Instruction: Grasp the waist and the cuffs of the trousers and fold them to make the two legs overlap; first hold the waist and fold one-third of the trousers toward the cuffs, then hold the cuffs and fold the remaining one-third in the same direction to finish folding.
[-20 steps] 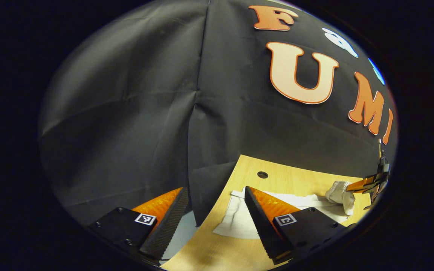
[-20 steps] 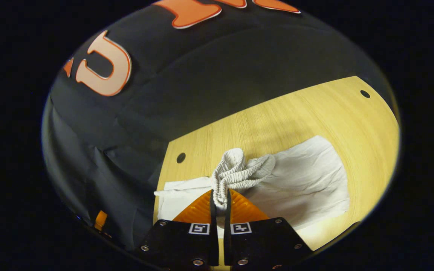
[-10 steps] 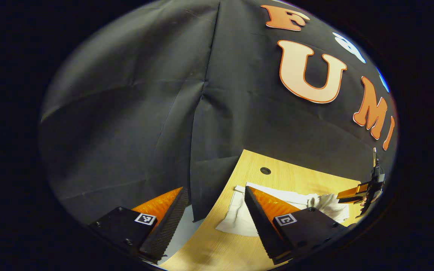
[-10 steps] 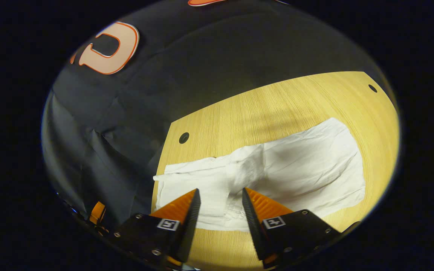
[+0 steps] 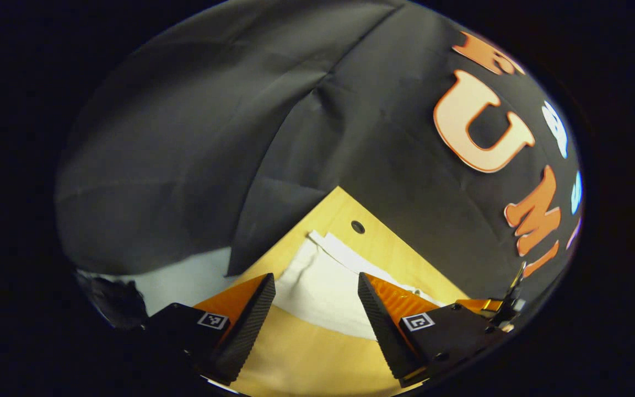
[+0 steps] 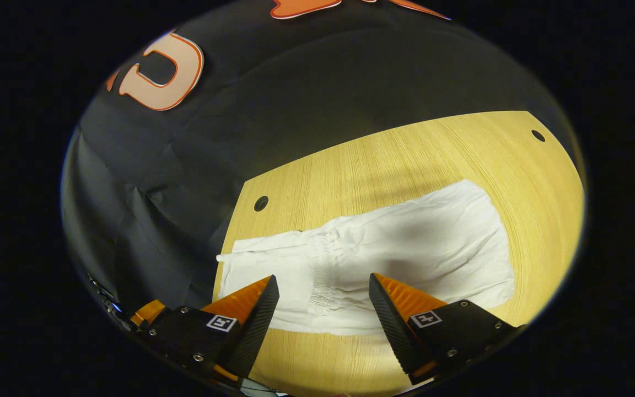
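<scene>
White trousers (image 6: 422,248) lie flat along the wooden table (image 6: 405,165), legs overlapped. The gathered elastic waist (image 6: 322,264) is folded over onto the legs, just ahead of my right gripper (image 6: 323,277), which hovers open with nothing between its fingers. The cuff end (image 6: 235,262) lies by the table's left edge. In the left gripper view the cuff end of the trousers (image 5: 323,298) sits right in front of my left gripper (image 5: 316,275), also open and holding nothing. The right gripper (image 5: 488,306) shows small at the far right there.
The table has round holes near its back corners (image 6: 261,203) (image 6: 538,135) (image 5: 358,226). The black booth wall hangs close behind and beside the table. Pale floor (image 5: 185,275) shows past the table's left edge. The left gripper (image 6: 149,313) peeks in at the lower left.
My right gripper has let go of the bunched waist, which now lies flat on the legs, and has opened wider. My left gripper has swung over the table toward the cuff end.
</scene>
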A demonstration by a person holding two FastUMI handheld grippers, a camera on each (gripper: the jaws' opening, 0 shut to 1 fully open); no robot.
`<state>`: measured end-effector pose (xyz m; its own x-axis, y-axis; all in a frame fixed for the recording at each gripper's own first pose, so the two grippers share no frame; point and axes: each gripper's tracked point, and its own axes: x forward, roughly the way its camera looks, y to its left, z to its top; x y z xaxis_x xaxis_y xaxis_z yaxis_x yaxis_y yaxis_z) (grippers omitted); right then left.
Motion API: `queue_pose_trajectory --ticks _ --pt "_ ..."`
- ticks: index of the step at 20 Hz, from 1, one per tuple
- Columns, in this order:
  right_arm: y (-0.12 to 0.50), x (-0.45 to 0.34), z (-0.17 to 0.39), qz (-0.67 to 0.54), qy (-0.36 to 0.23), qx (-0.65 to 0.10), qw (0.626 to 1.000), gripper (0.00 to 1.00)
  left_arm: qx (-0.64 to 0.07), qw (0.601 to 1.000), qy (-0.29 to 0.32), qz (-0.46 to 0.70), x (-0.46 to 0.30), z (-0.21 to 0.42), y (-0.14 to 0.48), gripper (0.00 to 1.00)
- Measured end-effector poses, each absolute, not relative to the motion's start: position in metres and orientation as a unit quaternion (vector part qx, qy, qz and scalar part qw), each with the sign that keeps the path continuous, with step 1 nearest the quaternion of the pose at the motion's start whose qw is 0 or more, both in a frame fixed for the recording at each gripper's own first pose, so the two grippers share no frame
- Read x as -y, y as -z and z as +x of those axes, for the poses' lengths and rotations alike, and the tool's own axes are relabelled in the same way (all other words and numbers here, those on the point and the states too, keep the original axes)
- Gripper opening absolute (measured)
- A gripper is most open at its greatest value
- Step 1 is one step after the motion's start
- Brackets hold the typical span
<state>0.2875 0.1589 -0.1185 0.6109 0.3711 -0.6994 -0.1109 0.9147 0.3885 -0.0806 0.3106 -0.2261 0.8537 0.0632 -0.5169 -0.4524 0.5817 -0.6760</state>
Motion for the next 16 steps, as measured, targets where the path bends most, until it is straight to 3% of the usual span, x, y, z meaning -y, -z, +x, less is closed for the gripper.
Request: queue_pose_trajectory --ticks 8,16 --pt "0.129 -0.121 0.262 0.197 -0.116 -0.442 0.867 0.98 -0.218 0.732 -0.165 -0.624 -0.291 -0.092 0.287 0.98" --pt "0.138 -0.090 0.248 0.212 -0.086 -0.454 0.861 0.98 -0.224 0.685 -0.172 -0.672 -0.293 -0.059 0.328 0.98"
